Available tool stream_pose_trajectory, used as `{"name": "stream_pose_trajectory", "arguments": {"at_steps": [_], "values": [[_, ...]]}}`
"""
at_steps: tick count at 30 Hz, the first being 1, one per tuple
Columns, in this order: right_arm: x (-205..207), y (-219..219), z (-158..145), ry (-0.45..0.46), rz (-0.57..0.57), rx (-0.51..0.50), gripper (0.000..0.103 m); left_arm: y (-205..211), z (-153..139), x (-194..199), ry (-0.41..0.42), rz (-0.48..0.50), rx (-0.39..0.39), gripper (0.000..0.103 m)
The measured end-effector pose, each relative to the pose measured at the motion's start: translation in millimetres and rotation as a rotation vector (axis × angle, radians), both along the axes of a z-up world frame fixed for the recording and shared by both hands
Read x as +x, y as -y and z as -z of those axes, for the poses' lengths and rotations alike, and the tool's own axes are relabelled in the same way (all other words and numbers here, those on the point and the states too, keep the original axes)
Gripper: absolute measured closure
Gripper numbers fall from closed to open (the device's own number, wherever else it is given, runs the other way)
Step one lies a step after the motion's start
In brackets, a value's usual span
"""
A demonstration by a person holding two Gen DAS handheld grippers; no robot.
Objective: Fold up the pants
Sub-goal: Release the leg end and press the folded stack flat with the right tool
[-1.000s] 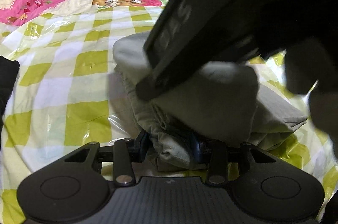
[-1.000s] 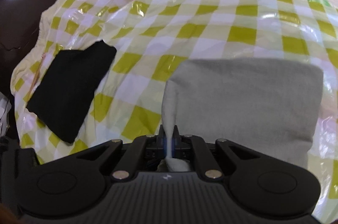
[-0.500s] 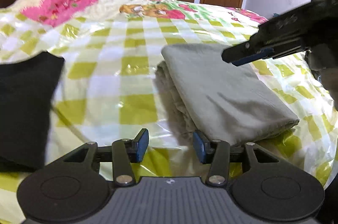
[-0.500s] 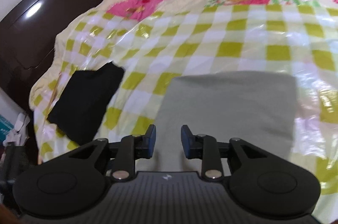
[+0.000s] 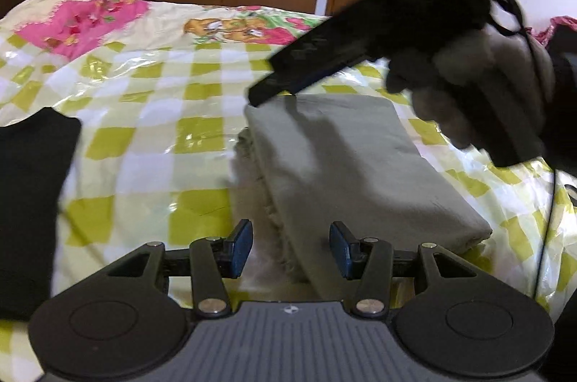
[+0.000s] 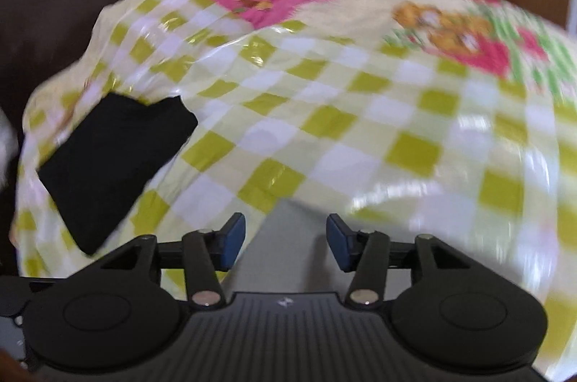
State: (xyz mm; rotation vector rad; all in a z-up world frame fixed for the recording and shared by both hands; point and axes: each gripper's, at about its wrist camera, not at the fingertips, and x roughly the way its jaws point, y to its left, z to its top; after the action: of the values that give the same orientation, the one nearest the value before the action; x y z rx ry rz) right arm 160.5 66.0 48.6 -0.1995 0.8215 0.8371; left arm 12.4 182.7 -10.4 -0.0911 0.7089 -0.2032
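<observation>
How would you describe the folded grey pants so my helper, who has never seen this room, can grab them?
Start at the bed with the yellow-and-white checked cover. The folded grey-green cloth pants lie on it as a flat rectangle just ahead of the left gripper. The only other garment, a folded black cloth, lies apart to the left and is far darker.

Left gripper (image 5: 290,248): jaws are now standing wide apart — a second ago they were clamping the pants' near edge.
Right gripper (image 6: 285,245): jaws are spreading wider than half a second ago; the pinched grey fold is released.
Pants (image 5: 346,162): now lying flat as a folded grey rectangle — no longer bunched and lifted.
Right gripper, left-wrist view (image 5: 259,99): tip is lowering toward the pants' far corner.
</observation>
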Motion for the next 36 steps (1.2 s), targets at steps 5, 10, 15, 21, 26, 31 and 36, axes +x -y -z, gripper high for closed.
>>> {"name": "stream_pose_trajectory", "arguments": {"at_steps": [5,10,15,21,26,31,36], "values": [[31.5,-11.7,14.6,-0.059,-0.086,-0.063,0.053,2.4,11.5,11.9,-0.03,0.014,-0.071,0.044],[42.4,0.8,22.7,-0.178,-0.085,-0.061,0.102,6.3,12.9,11.7,-0.021,0.005,-0.055,0.067],[45.0,16.2,-2.9,-0.141,-0.041,0.0,0.102,-2.3,9.4,15.0,-0.001,-0.033,-0.081,0.071],[48.8,-22.2,32.8,-0.089,-0.037,-0.097,0.1,-7.2,27.3,19.6,-0.048,-0.067,-0.066,0.062],[58.6,-3.8,37.7,-0.103,0.056,-0.012,0.092,-13.5,15.8,9.7,-0.05,-0.062,-0.037,0.055],[54.0,54.6,-4.9,-0.047,0.136,0.082,0.091,-16.3,-7.0,4.7,0.008,-0.078,0.02,0.055],[24.4,130.7,-9.8,-0.05,0.26,0.084,0.073,-2.6,-20.7,23.4,0.074,-0.037,0.04,0.054]]}}
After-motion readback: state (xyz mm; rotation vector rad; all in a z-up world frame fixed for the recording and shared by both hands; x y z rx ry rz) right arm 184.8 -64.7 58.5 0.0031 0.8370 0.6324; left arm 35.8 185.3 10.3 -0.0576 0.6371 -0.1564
